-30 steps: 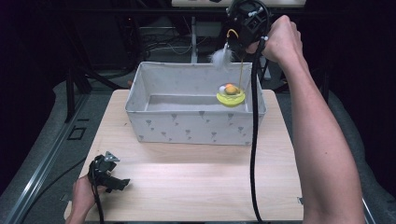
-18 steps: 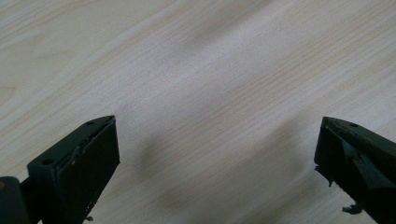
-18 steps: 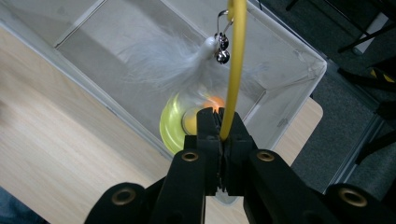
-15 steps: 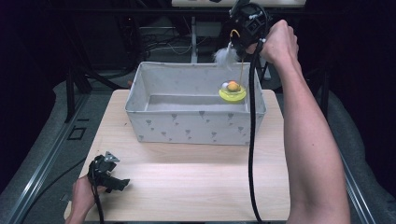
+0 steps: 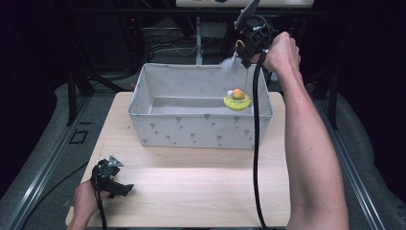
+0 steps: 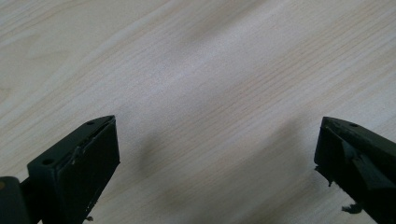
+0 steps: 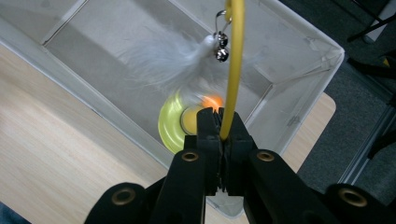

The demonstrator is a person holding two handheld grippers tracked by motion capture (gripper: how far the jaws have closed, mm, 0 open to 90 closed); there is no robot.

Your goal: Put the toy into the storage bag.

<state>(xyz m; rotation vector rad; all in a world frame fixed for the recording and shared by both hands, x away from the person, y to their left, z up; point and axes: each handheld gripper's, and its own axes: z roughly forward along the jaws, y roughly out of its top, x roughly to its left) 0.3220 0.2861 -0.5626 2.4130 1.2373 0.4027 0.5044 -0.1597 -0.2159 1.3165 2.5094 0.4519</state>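
— While the left gripper (image 5: 114, 181) rests at the desk's (image 5: 191, 177) lower left, how do its jaws stand?
— Released, nothing between them.
— And at upper right?
— The right gripper (image 7: 219, 122) is clenched on a yellow wand (image 7: 233, 70), its feather (image 7: 173, 58) over the grey bin (image 5: 191, 132).

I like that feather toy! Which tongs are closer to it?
Right. The right tongs are shut on the toy's yellow wand above the bin. The left tongs rest far off at the table's near corner.

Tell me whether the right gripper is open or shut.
Shut: the right gripper has its jaws pressed together on the yellow rod above the bin.
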